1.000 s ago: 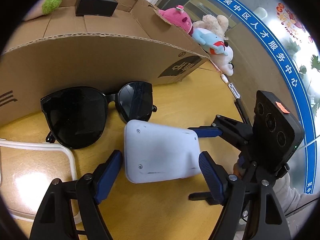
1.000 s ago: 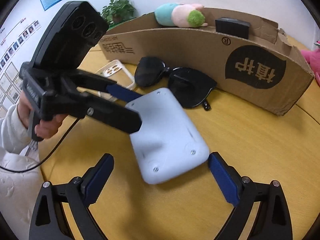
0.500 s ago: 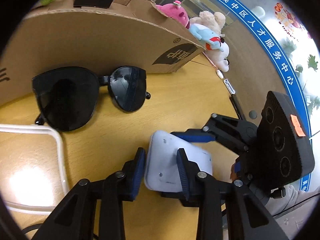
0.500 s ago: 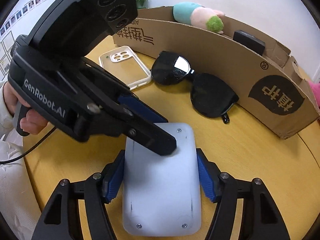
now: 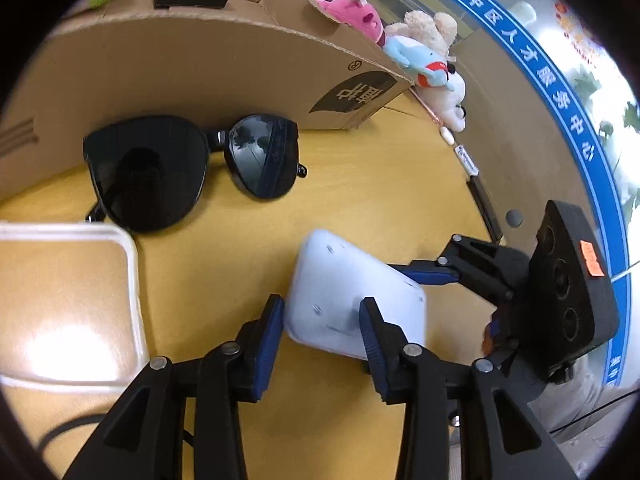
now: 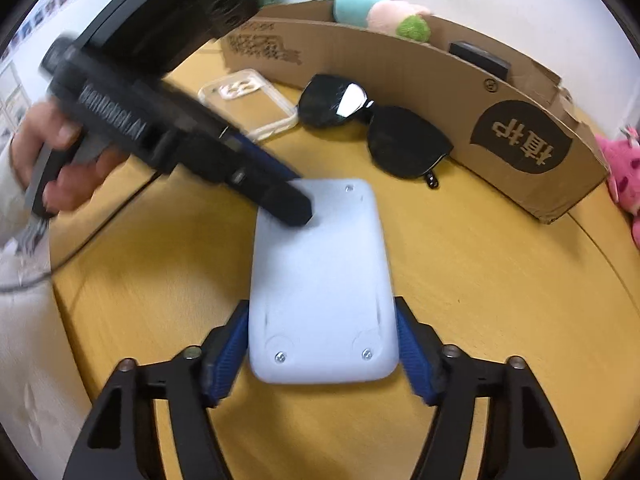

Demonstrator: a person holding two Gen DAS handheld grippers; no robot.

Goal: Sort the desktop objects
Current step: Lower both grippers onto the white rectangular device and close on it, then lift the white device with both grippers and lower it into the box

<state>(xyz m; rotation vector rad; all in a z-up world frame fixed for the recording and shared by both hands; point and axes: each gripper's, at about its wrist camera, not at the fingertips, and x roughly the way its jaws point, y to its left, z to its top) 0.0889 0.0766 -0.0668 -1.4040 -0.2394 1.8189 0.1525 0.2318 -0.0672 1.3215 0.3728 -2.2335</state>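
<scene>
White device [image 6: 320, 276]: a flat, smooth, matte plastic slab with rounded corners and small screws near its ends. Its long axis runs straight away from our right gripper [image 6: 322, 354], whose blue ribbed pads press its two long sides at the near end while the jaws are closing. The far end points toward the sunglasses [image 6: 376, 132].

Our left gripper [image 5: 322, 338] comes in from the side. One blue pad [image 5: 272, 336] sits against a corner edge of the device and the other lies over its face. These jaws are opening; we cannot tell whether they grip. In the left view the device is tilted, with its far corner raised off the wooden table [image 5: 360, 200].

Beyond both pairs of fingers:
- Sunglasses: glossy black, large lenses, folded.
- Clear phone case [image 6: 252, 104]: to the left of the sunglasses.
- Cardboard box [image 6: 440, 80]: corrugated, behind the sunglasses, holding a black box [image 6: 478, 58] and a plush toy [image 6: 380, 12].
</scene>
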